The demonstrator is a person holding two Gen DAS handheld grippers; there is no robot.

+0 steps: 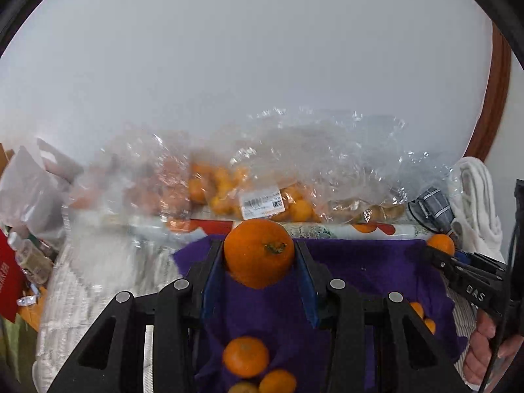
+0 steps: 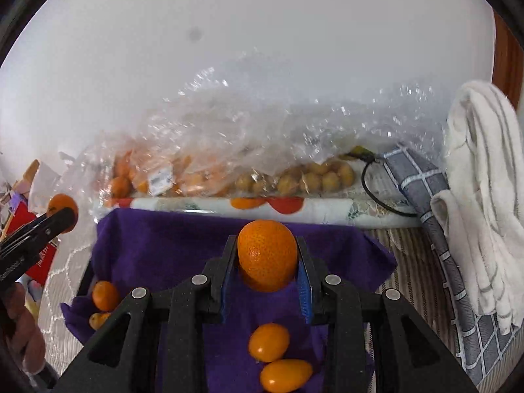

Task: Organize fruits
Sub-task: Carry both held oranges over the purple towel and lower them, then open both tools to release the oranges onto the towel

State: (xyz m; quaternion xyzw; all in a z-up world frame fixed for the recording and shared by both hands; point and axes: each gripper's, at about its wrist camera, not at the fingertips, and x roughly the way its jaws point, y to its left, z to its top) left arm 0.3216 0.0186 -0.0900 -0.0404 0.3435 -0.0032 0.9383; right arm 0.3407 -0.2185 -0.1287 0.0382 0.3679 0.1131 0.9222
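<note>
item: i am holding a round orange mandarin (image 1: pixel 258 252) in my left gripper (image 1: pixel 259 262), an oval orange kumquat (image 2: pixel 267 255) in my right gripper (image 2: pixel 267 262); several fruits are lying sorted below on purple cloth (image 2: pixel 163 242); clear plastic bags of fruit (image 2: pixel 213 150) ahead are remaining.

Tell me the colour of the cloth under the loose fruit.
Purple cloth; it shows best in the right wrist view.
</note>
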